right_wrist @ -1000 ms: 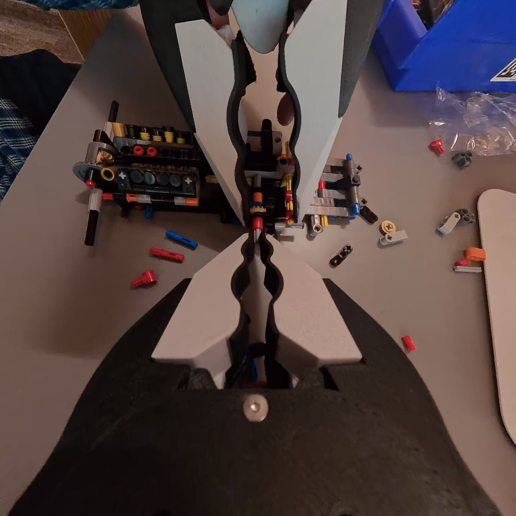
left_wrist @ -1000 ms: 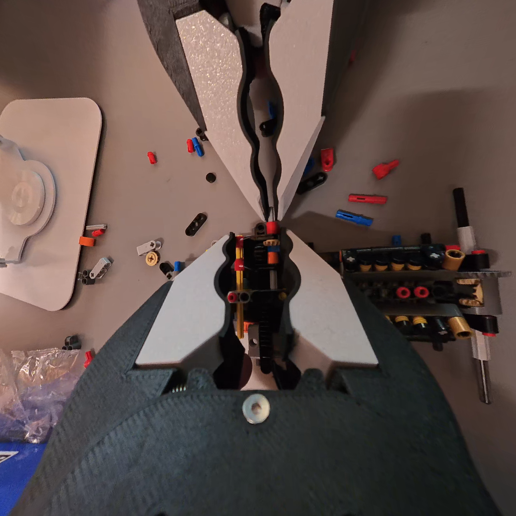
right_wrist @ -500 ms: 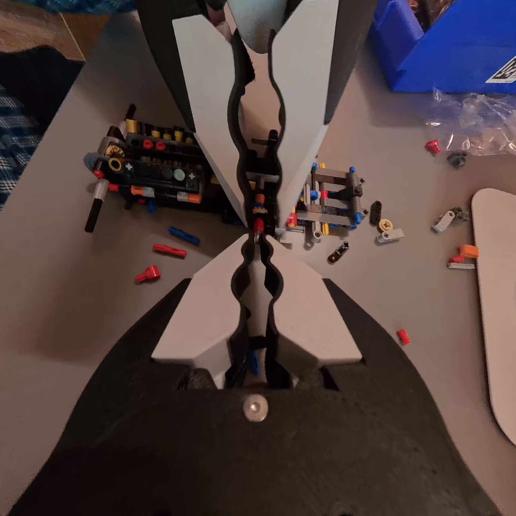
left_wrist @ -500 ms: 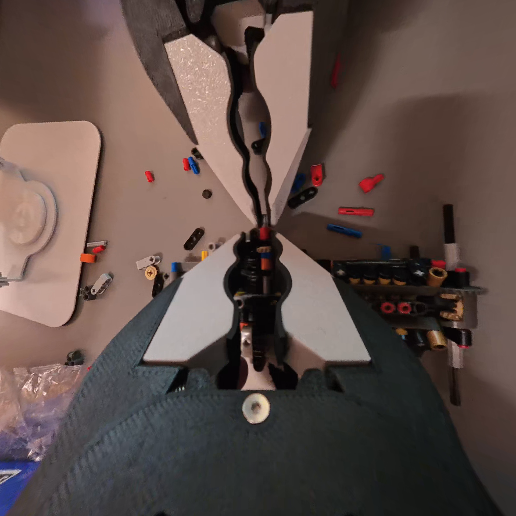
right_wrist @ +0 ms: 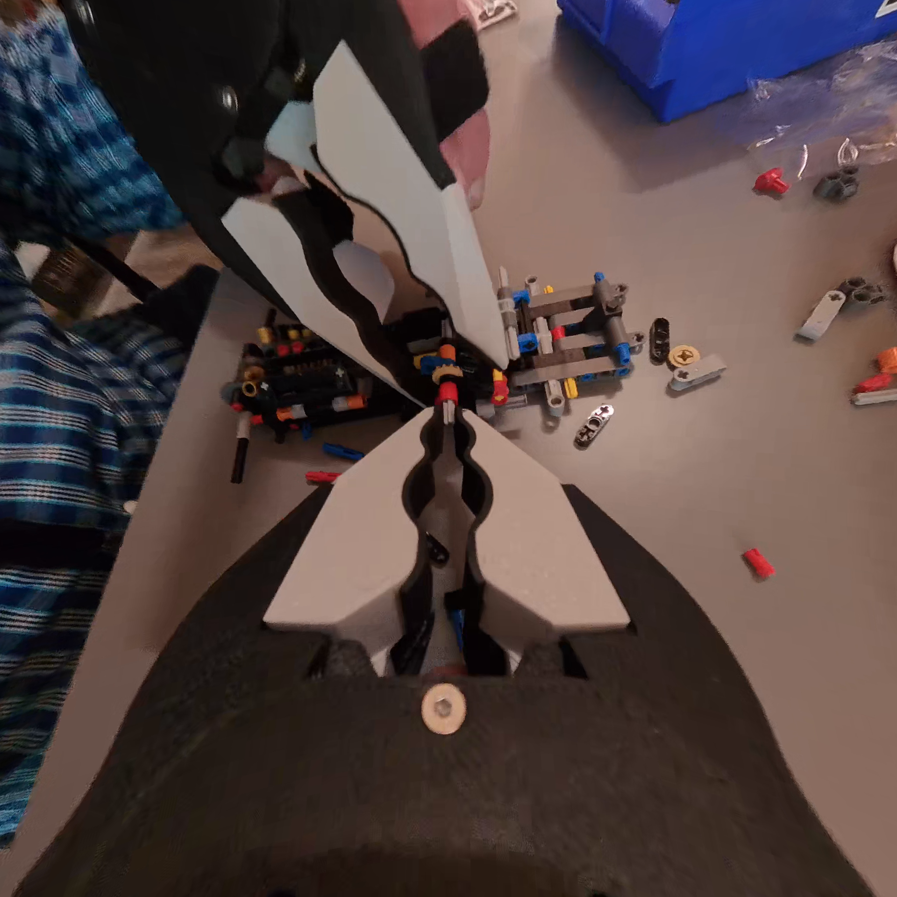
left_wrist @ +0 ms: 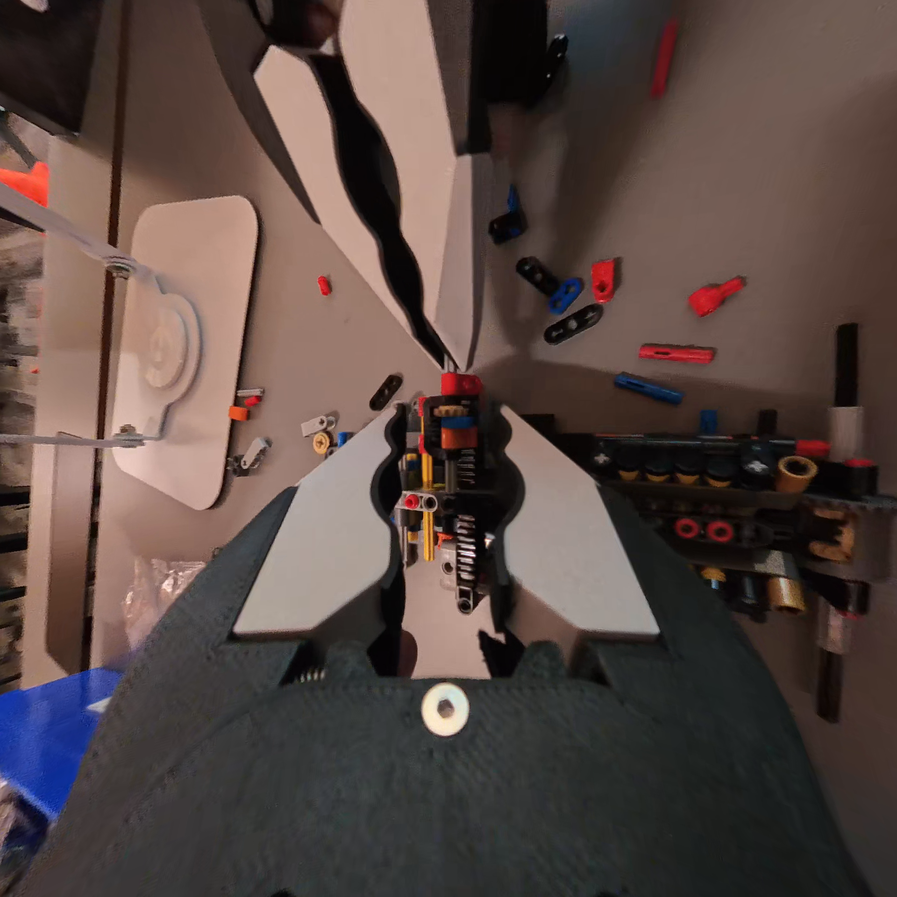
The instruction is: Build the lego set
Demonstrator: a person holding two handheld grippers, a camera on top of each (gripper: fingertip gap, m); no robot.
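In the left wrist view, the left gripper is clamping a small gear sub-assembly above the table, its jaws narrowed around it, while a larger finished block is lying just beside. In the right wrist view, the right gripper is pinching the grey axle at that sub-assembly's red-capped end, jaws nearly closed. With a grey frame and loose pins lying unjoined, much appears left.
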